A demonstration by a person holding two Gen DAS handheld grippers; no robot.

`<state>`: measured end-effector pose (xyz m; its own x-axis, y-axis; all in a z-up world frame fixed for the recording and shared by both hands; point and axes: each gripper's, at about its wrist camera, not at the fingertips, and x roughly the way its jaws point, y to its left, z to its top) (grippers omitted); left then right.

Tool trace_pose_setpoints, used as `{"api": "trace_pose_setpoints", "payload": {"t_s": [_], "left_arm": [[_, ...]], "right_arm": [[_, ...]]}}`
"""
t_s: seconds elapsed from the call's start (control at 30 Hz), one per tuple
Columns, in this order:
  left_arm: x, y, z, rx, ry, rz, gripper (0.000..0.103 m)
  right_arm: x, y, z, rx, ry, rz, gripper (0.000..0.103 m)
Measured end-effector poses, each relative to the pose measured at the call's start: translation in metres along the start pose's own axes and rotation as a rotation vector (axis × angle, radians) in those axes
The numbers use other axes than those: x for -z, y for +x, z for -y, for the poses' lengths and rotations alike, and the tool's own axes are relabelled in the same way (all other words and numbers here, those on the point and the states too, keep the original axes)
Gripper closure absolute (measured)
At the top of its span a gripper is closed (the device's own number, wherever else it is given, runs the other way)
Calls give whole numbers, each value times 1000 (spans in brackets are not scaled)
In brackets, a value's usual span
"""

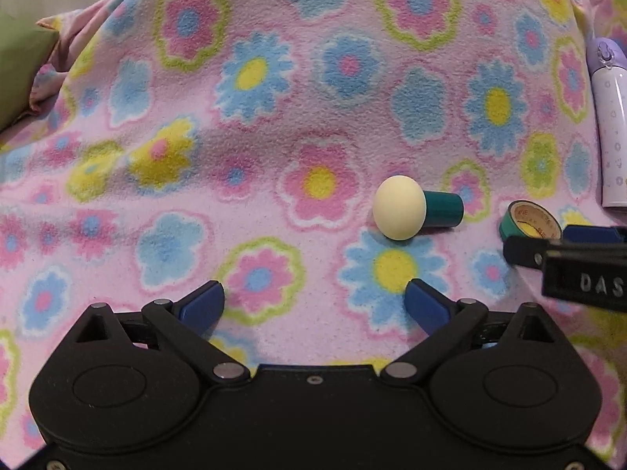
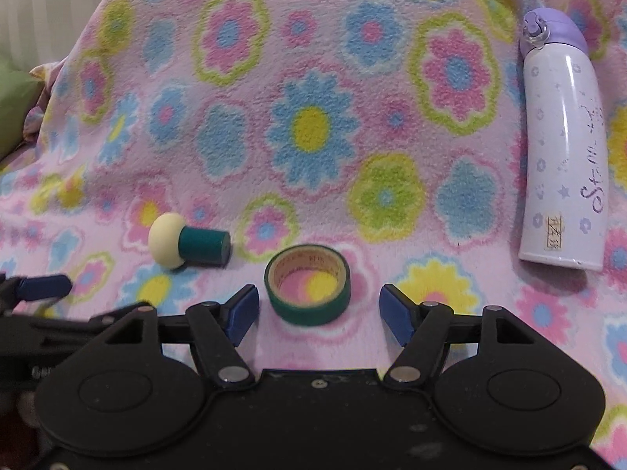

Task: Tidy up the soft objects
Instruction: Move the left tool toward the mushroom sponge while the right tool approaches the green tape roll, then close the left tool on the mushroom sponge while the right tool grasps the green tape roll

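Floral fleece blanket (image 1: 274, 78) spread over the whole surface, pink w/ blue, yellow & green flowers. Left tongs (image 1: 314, 305) hang low over it, blue pads wide apart, nothing btwn them, just bare blanket. A cream-headed sponge dabber w/ teal handle (image 1: 415, 209) lies on its side ahead & a bit right of those tongs, not touching them.

Right tongs (image 2: 318, 313) sit just right of the left pair, jaws partly apart, gripping nothing. Green tape roll (image 2: 307, 284) lies flat on the blanket w/ its near edge btwn the two pads, a gap on both sides, pads not touching it. Dabber is near the roll, on its left, apart from it.

White bottle w/ lilac cap (image 2: 564, 149) lies on the blanket far right, well apart from the roll. Green cushion (image 1: 19, 70) at far left edge, partly under the blanket's edge.
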<state>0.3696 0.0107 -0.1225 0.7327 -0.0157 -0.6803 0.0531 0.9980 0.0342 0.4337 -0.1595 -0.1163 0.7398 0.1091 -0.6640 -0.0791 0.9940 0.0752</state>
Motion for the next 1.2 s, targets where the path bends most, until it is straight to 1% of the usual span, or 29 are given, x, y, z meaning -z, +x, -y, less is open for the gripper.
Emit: {"api": "trace_pose_setpoints", "payload": {"t_s": [0.13, 0.2, 0.37, 0.53, 0.63, 0.73, 0.83, 0.87, 0.93, 1.0, 1.07, 1.1, 1.13, 1.17, 1.2], "left_arm": [[-1, 3, 0, -5, 0, 0, 6], [-1, 3, 0, -8, 0, -1, 5], [-1, 3, 0, -8, 0, -1, 5], [-2, 3, 0, -9, 0, -1, 5], [-2, 3, 0, -9, 0, 0, 5], [-2, 3, 0, -10, 0, 0, 5], [-2, 3, 0, -11, 0, 0, 5], [-2, 3, 0, -11, 0, -1, 4], [-2, 3, 0, -12, 1, -1, 4], [-2, 4, 0, -14, 0, -1, 4], [-2, 4, 0, -14, 0, -1, 4], [-2, 4, 0, -14, 0, -1, 4], [-3, 4, 0, -14, 0, -1, 4], [-3, 4, 0, -14, 0, -1, 4], [-3, 3, 0, -14, 0, -1, 4]], "right_arm": [[-6, 8, -3, 18, -1, -4, 34], [-7, 10, -6, 28, -14, -3, 37], [-6, 6, -3, 12, 0, -1, 56], [0, -12, 4, 41, 0, -25, 56], [10, -27, 6, 74, -51, -37, 56], [23, -40, 6, 95, -124, -28, 56], [29, -47, 9, 98, -133, -11, 56], [28, -45, 9, 110, -127, -14, 49], [26, -40, 9, 133, -113, -15, 42], [26, -37, 12, 122, -92, -16, 39], [27, -35, 17, 119, -59, -22, 26], [26, -33, 21, 111, -36, -28, 22], [26, -32, 23, 96, -20, -35, 11], [25, -28, 24, 61, -22, -51, 0], [25, -26, 21, 53, -42, -63, 0]]}}
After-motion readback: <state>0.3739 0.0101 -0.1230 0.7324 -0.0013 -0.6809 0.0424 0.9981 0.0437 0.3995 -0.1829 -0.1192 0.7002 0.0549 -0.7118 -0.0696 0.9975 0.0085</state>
